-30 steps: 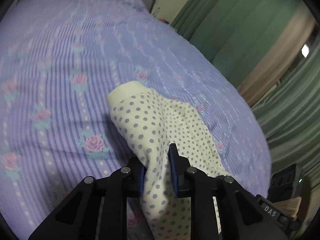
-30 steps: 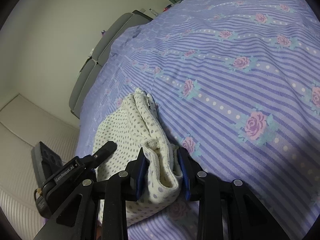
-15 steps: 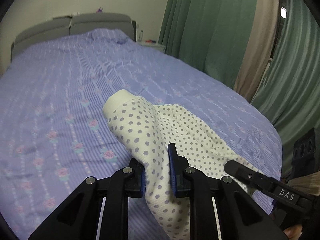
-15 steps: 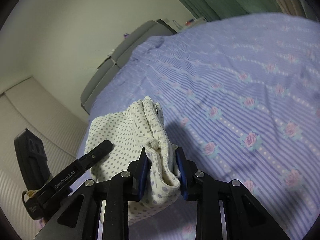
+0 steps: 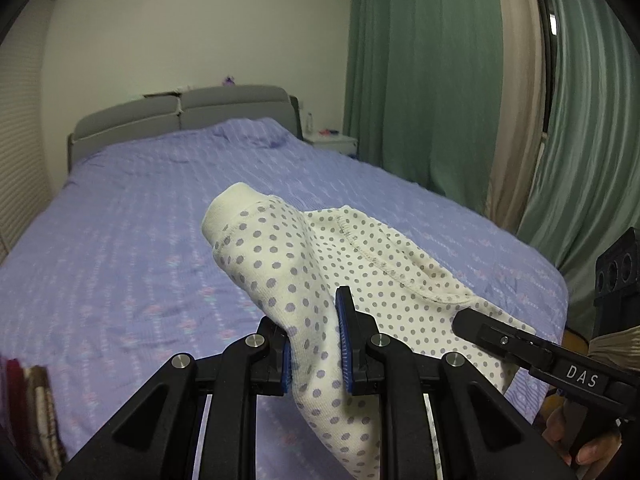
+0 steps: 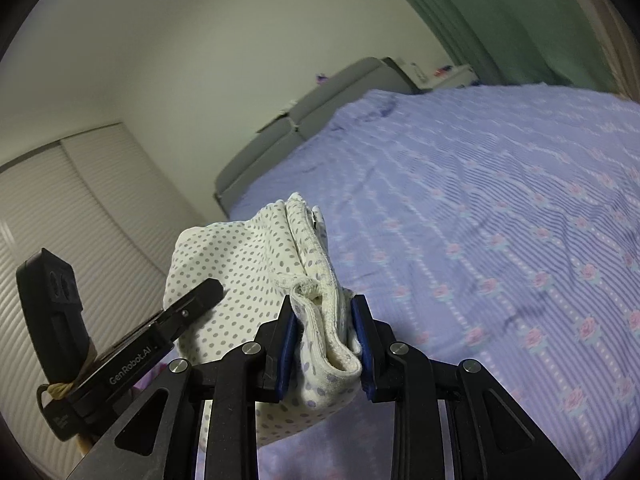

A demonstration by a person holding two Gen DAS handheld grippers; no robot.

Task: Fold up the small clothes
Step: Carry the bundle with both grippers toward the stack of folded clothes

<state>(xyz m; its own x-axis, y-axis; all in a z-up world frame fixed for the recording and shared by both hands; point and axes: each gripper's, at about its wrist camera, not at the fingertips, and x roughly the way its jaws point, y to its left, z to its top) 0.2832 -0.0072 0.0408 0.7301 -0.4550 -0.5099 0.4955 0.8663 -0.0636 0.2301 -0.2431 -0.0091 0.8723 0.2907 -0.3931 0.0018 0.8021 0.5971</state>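
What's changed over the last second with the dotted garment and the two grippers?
Both grippers have lifted the polka-dot garment up off the bedspread, and the views now tilt toward the headboard. Left gripper and right gripper stay clamped on it at the same spots.

Open air is lying above the purple bedspread (image 5: 132, 216) ahead; the grey headboard (image 5: 180, 110) and green curtains (image 5: 420, 80) are closing off its far and right sides.

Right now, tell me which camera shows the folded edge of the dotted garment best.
The right wrist view: the garment's stacked layers and thick hem sit edge-on between the right gripper's closed fingers. The left wrist view shows only a cuff and broad dotted cloth pinched in the left gripper, not the fold.
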